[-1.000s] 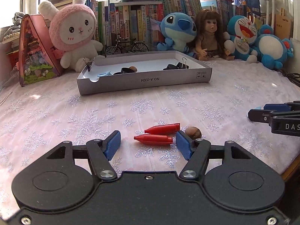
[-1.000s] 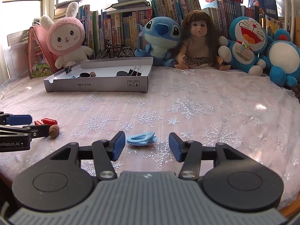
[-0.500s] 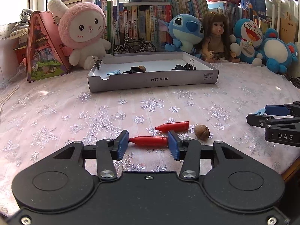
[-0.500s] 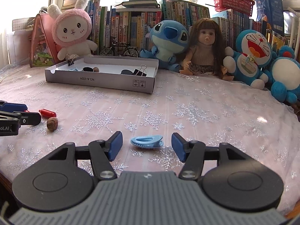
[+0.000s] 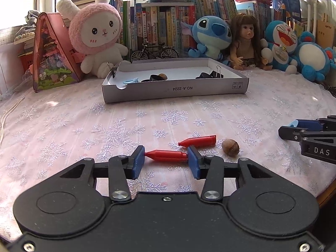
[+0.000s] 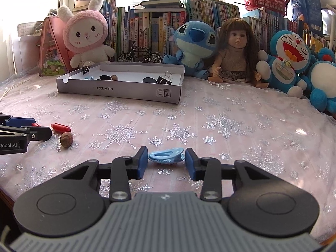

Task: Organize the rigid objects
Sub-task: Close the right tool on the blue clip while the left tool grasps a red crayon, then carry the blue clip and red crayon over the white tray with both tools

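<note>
Near the grey box on the snowflake worktop: left claw clamped lengthwise on a red crayon; right claw closing around a blue hair clip, pads at both ends.

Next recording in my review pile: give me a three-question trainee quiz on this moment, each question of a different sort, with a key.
1. True or false: the white box is empty.
2. What lies between the fingers of the right gripper? A) a walnut B) a blue hair clip C) a binder clip
3. Fill in: in the left wrist view, ___ red crayons lie on the cloth.

Key
1. False: it holds binder clips and other small things.
2. B: the jaws are closing, with the pads at the clip's ends.
3. Two: the left gripper grips the nearer one end to end.
</note>
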The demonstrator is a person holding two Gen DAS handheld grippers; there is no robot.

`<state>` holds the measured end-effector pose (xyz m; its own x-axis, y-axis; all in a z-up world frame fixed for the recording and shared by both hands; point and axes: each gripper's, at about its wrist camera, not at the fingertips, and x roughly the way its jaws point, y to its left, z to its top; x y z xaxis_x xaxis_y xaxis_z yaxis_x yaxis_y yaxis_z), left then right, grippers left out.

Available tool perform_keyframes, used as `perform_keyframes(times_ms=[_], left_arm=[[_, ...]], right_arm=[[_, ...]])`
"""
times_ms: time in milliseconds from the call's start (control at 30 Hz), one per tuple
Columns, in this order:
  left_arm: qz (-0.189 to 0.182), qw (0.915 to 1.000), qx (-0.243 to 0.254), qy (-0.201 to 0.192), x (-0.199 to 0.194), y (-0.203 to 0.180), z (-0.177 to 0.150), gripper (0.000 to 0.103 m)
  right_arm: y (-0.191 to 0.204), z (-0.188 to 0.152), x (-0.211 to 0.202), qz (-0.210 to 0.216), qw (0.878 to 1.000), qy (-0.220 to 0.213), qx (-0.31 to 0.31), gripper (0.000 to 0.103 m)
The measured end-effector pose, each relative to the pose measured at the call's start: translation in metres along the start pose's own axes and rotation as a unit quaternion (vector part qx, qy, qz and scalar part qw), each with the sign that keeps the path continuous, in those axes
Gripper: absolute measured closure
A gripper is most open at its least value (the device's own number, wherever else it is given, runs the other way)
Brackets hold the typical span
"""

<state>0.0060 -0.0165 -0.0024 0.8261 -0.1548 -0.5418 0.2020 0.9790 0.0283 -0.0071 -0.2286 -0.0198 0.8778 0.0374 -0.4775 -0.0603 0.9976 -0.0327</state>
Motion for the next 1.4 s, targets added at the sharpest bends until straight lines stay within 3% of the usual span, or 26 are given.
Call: perform_keyframes(times_ms=[400,933,1400], left_arm=[[0.005,0.9998,-0.014,-0.012,0.004,0.008,0.029,0.061],[0.000,0.9993,-0.037,0.005,0.040,0.017,0.077,0.061],[-0.007,0.9991,-0.043,-0.002,0.071,0.021,0.112,0.061]], right_arm=[[0.004,0.024,0.016,0.009,1.000,0.002,0.028,0.058],[0.011,0.066,0.057,0.019,0.999,0.008,0.045,0.058],[0.013,0.098,0.087,0.032,0.998,0.011,0.058,0.058]])
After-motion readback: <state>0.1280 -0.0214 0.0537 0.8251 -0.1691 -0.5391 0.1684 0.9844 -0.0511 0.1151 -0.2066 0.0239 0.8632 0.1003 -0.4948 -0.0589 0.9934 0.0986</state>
